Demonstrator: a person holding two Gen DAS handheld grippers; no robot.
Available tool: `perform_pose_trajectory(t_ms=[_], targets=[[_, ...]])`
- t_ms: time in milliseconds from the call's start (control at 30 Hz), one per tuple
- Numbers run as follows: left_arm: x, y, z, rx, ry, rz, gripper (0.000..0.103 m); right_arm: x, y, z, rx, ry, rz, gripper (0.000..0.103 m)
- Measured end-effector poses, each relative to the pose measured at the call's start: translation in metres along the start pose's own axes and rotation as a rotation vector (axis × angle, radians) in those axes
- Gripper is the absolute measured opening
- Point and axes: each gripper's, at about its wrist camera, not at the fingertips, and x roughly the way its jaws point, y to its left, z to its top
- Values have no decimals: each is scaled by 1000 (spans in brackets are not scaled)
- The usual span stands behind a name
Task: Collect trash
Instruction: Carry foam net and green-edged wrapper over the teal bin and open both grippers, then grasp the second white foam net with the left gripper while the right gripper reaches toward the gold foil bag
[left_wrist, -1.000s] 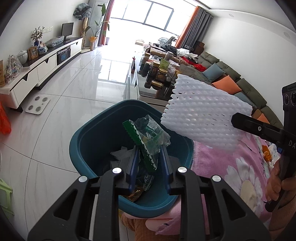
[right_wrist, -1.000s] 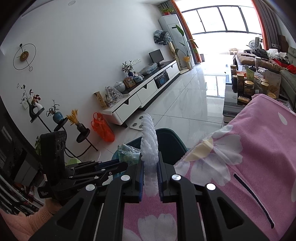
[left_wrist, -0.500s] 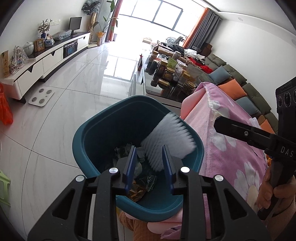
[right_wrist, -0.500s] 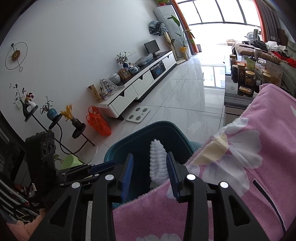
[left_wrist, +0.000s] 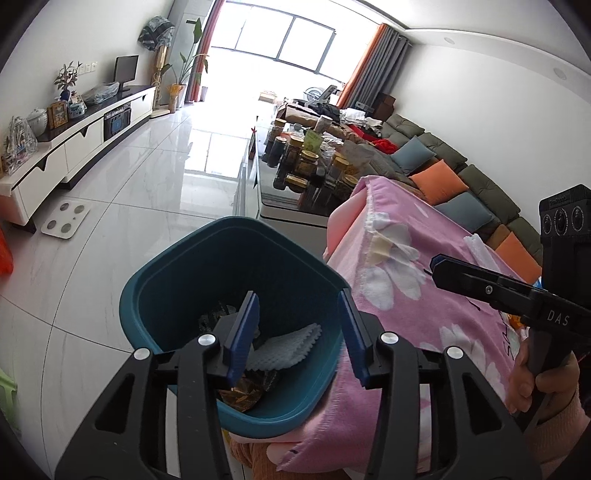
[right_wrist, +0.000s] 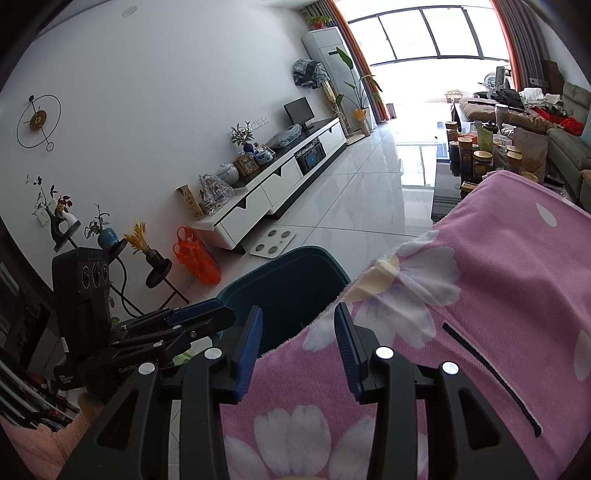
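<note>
Drop-off step basically done: foam net (left_wrist: 286, 352) down in teal bin (left_wrist: 173, 280), left gripper (left_wrist: 299, 332) and right gripper (right_wrist: 297, 343) both opening on nothing, next up probably hunting more trash on pink blanket (left_wrist: 424, 295).

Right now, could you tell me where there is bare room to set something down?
The pink floral blanket is bare beside the teal bin, and so is the white floor beyond the bin. The jars crowd the coffee table.

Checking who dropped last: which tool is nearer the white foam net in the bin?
Left. The left tool, jaws opening and empty, hangs directly over the white foam net in the teal bin. The right tool, also opening, is beside the bin above the pink blanket.
</note>
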Motion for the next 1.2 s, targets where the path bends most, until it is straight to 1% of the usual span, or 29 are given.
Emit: perform_pose_trajectory(t_ms=[100, 233, 467, 533, 600, 700, 967, 1067, 1200], targets=[[0, -25, 3, 48, -9, -51, 47, -26, -11, -5, 6, -36, -29, 40], [7, -70, 3, 127, -5, -117, 48, -57, -31, -16, 42, -84, -79, 40], [37, -148, 0, 240, 47, -225, 49, -110, -66, -40, 98, -145, -192, 40], [46, -170, -3, 272, 57, -246, 49, -125, -77, -48, 115, -160, -225, 42], [55, -191, -4, 300, 69, -272, 50, -139, -88, -57, 140, -178, -259, 45], [70, -222, -2, 338, 87, -305, 51, -157, -105, -67, 180, -201, -302, 45], [112, -299, 5, 436, 138, -349, 51, -198, -145, -94, 263, -258, -375, 45], [132, -322, 7, 452, 168, -351, 51, -207, -155, -101, 283, -274, -388, 45], [162, -343, 9, 445, 225, -347, 51, -217, -168, -108, 302, -291, -401, 45]])
